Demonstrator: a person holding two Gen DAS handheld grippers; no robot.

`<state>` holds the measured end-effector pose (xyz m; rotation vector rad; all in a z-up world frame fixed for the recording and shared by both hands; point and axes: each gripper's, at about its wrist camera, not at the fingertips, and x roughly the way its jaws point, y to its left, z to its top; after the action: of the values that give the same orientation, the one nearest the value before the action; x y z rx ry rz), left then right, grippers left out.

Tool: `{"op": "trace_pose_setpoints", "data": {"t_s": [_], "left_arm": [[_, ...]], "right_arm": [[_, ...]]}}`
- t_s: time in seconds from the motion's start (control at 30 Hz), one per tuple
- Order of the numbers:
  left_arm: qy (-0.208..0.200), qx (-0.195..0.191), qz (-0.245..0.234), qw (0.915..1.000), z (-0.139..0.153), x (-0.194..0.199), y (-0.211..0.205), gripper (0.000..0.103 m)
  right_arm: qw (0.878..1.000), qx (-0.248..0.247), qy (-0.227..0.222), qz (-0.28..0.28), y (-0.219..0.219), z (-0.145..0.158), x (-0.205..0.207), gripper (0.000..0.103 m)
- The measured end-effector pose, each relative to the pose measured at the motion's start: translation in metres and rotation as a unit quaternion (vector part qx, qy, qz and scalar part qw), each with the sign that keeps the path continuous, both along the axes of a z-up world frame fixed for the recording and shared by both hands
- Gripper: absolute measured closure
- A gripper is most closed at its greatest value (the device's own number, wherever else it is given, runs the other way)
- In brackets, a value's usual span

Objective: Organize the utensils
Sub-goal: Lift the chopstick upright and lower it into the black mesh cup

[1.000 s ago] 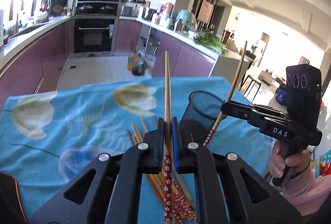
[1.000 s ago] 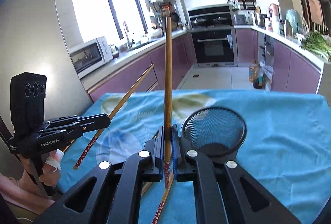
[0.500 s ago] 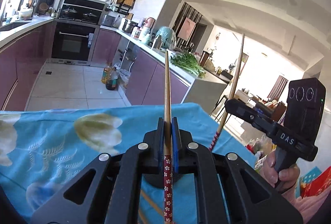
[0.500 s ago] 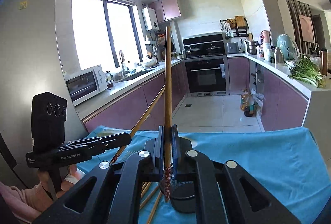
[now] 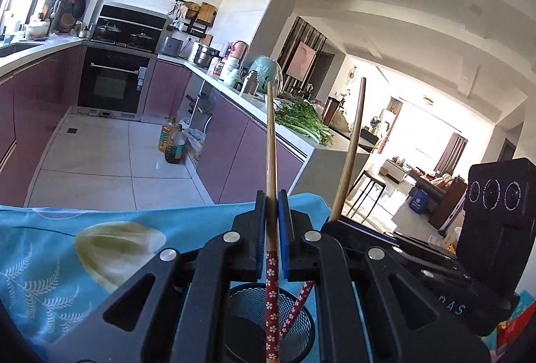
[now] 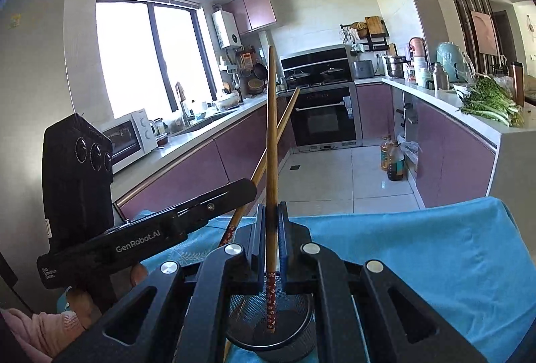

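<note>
The left gripper (image 5: 272, 222) is clenched on one chopstick (image 5: 270, 145), the right gripper (image 6: 271, 225) on another chopstick (image 6: 272, 142). Both red ends hang over the mesh cup (image 5: 241, 319) near the table's (image 6: 435, 245) edge. Released tilted, one may strike the rim and tip the cup.

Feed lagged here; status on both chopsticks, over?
Left hand-held gripper and right hand-held gripper each shut on a wooden chopstick. Patterned red ends over black mesh cup. Nothing blocking.
</note>
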<state>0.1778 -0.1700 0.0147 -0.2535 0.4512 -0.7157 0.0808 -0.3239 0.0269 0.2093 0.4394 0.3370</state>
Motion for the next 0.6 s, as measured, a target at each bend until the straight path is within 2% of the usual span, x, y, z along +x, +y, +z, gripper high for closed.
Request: {"op": "trace_pose_setpoints", "data": {"t_s": [0.17, 0.27, 0.43, 0.47, 0.53, 0.6], "left_arm": [[-0.004, 0.038, 0.018, 0.9991, -0.021, -0.001, -0.025, 0.095], [0.006, 0.053, 0.026, 0.9983, -0.036, 0.001, -0.030, 0.095], [0.006, 0.099, 0.026, 0.9947, -0.046, -0.008, -0.036, 0.095], [0.002, 0.107, 0.026, 0.9939, -0.046, -0.012, -0.033, 0.094], [-0.001, 0.124, 0.025, 0.9920, -0.046, -0.017, -0.030, 0.084], [-0.002, 0.131, 0.027, 0.9910, -0.044, -0.023, -0.026, 0.077]], "right_arm": [[1.000, -0.003, 0.021, -0.008, 0.000, -0.016, 0.006, 0.097], [0.999, -0.004, 0.034, -0.007, -0.001, -0.024, 0.010, 0.097], [0.999, -0.002, 0.052, -0.006, -0.001, -0.034, 0.012, 0.095], [0.998, -0.001, 0.054, -0.008, -0.002, -0.035, 0.013, 0.094], [0.998, 0.000, 0.059, -0.013, -0.003, -0.036, 0.014, 0.093], [0.998, 0.000, 0.061, -0.017, -0.003, -0.037, 0.012, 0.085]]}}
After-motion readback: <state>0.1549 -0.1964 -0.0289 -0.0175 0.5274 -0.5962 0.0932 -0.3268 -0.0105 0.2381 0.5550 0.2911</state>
